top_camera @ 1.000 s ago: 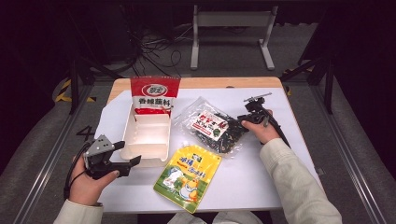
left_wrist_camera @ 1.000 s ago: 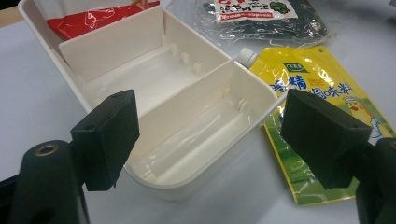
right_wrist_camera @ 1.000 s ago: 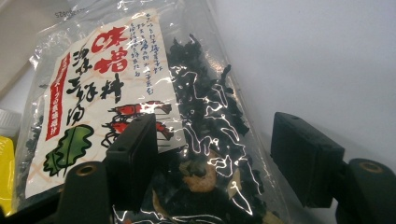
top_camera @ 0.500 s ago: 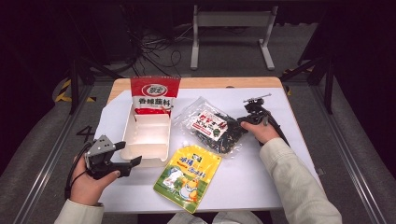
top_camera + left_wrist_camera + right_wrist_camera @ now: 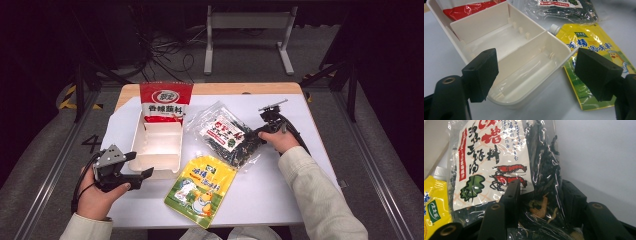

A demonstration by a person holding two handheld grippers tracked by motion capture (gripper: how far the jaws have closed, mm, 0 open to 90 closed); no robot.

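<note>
The left hand-held gripper (image 5: pixel 131 175) rests at the near left of the white surface (image 5: pixel 295 190) with its jaws spread wide and nothing between them. Directly ahead of it, in the left gripper view, lies the white plastic divided tray (image 5: pixel 524 62); its rounded near end sits between the two black pads without touching either. A red foil packet with white lettering (image 5: pixel 165 102) stands in the tray's far compartment, leaning over the far rim. Just beyond the gripper's right pad lies a flat yellow spouted seasoning pouch printed with a cartoon chick (image 5: pixel 594 57), its white cap pointing toward the tray.

Farther right, the clear plastic bag of dark dried seaweed with a white label showing red shrimps (image 5: pixel 227 135) lies flat on the surface, between the tray and the right hand-held gripper (image 5: pixel 257 134). That gripper's jaws have just been closing, and the right gripper view shows them either side of the bag's near edge (image 5: pixel 541 202), pinching the crinkled film. The yellow pouch (image 5: pixel 434 205) is seen to the left of these jaws.
</note>
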